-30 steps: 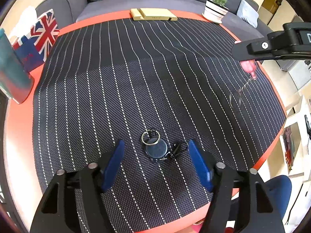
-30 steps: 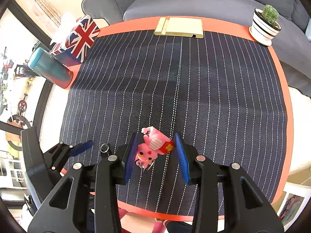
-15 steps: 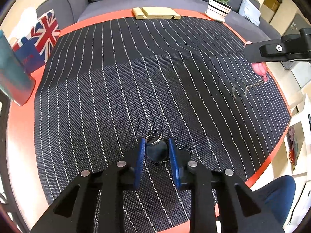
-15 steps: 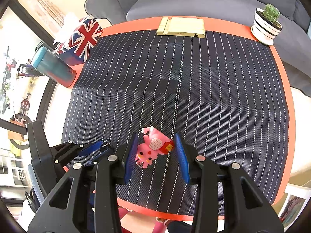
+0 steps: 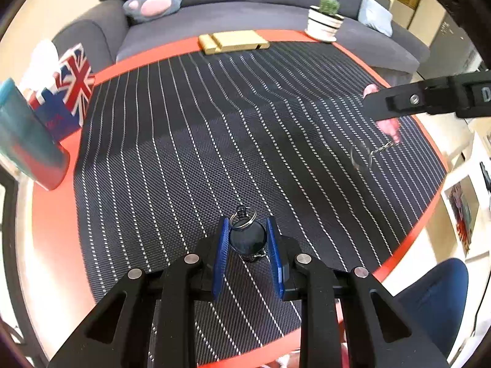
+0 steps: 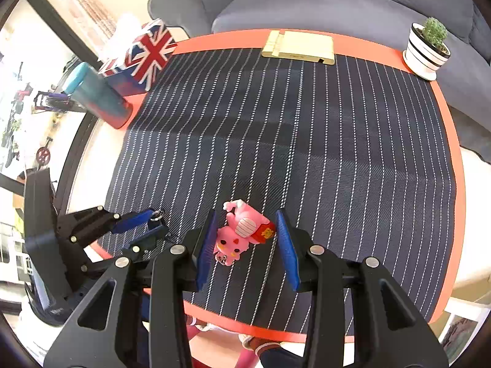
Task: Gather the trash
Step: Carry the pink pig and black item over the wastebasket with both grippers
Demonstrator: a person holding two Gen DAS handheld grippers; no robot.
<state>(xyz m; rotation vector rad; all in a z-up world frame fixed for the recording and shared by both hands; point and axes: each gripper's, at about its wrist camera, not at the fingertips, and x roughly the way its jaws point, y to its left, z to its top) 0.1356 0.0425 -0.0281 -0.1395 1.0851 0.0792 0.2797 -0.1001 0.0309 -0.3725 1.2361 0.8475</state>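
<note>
My left gripper (image 5: 248, 233) is shut on a round black keychain tag (image 5: 248, 239) with a metal ring, held above the striped mat (image 5: 214, 141). My right gripper (image 6: 247, 233) is shut on a pink figure keychain (image 6: 242, 234) with a red part, also lifted over the mat (image 6: 307, 141). In the left wrist view the right gripper's finger (image 5: 423, 99) shows at the right with the pink figure (image 5: 388, 125) and its chain hanging below. In the right wrist view the left gripper (image 6: 147, 225) shows at the left.
On the orange table (image 6: 454, 165): a Union Jack tissue box (image 6: 141, 58), a teal and red tumbler (image 6: 98, 98), a yellow wooden stand (image 6: 299, 47), a potted cactus (image 6: 428, 49). A grey sofa (image 6: 337, 3) stands behind.
My left gripper closed on the black keychain tag and lifted it off the mat. My right gripper stayed shut on the pink figure and rose slightly.
</note>
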